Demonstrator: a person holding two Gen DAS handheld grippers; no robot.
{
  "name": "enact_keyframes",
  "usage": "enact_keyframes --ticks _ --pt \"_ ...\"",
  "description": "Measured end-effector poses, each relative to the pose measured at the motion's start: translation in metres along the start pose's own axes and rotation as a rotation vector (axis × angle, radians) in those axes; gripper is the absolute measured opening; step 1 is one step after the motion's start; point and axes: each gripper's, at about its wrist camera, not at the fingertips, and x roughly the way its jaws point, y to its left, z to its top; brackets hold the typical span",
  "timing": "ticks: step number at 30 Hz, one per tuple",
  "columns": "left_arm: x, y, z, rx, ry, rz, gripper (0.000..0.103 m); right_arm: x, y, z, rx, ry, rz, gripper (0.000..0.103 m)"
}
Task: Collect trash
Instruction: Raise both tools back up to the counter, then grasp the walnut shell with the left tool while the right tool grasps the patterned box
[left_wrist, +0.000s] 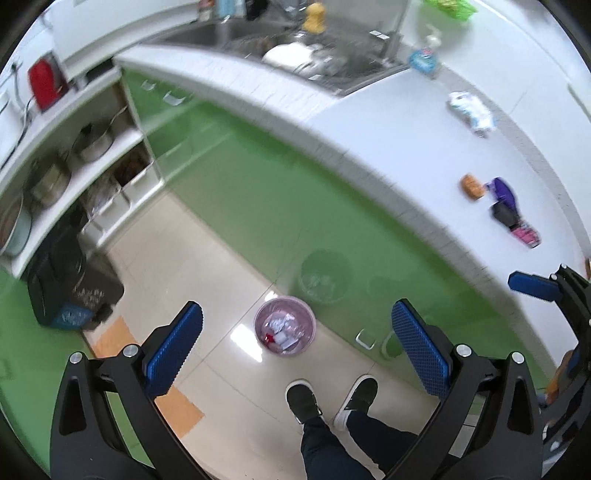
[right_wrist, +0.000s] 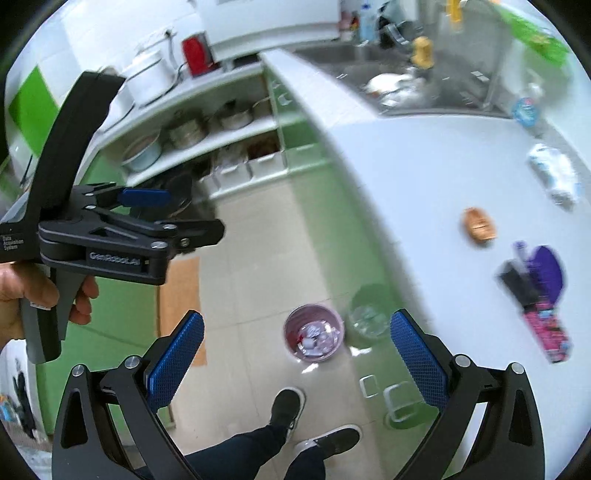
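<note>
Bench: white top (left_wrist: 388, 147), running from the near right to the far sink; green cabinet fronts below it.
On the bench, far: blue-labelled bottle (left_wrist: 424, 55) beside the sink, then a crumpled white and blue wrapper (left_wrist: 471, 110) nearer.
On the bench, middle: small orange-brown item (left_wrist: 472, 186), just left of a purple piece (left_wrist: 502, 190).
On the bench, near: black item (left_wrist: 503, 214) touching the purple piece, with a pink packet (left_wrist: 526, 234) at its near end.
Floor: pale glossy tiles (left_wrist: 229, 254), with orange patches near left.
On the floor: pink bin (left_wrist: 284, 330) holding scraps, close to the cabinet fronts; a person's two dark shoes (left_wrist: 303, 400) just nearer.
Shelves: white, at far left (right_wrist: 221, 134), carrying metal pots.
</note>
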Motion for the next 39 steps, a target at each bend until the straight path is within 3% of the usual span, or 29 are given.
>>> enact_keyframes --ticks 8,18,34,37,39 --pt "-0.005 -0.069 0.044 0.138 -0.035 -0.071 0.1 -0.043 -0.066 0.0 0.107 -0.058 -0.122 0.097" --pt "0.023 -0.138 0.077 0.237 -0.017 -0.156 0.1 -0.079 -0.144 -0.013 0.221 -0.078 -0.215 0.097" --pt "0.078 -0.2 0.101 0.333 0.001 -0.127 0.1 -0.087 -0.213 -0.029 0.29 -0.064 -0.206 0.097" --pt "0.086 -0.202 0.102 0.354 0.001 -0.108 0.089 -0.086 -0.219 -0.031 0.297 -0.061 -0.198 0.097" --pt "0.09 -0.202 0.102 0.365 0.009 -0.09 0.073 -0.084 -0.222 -0.032 0.303 -0.057 -0.191 0.097"
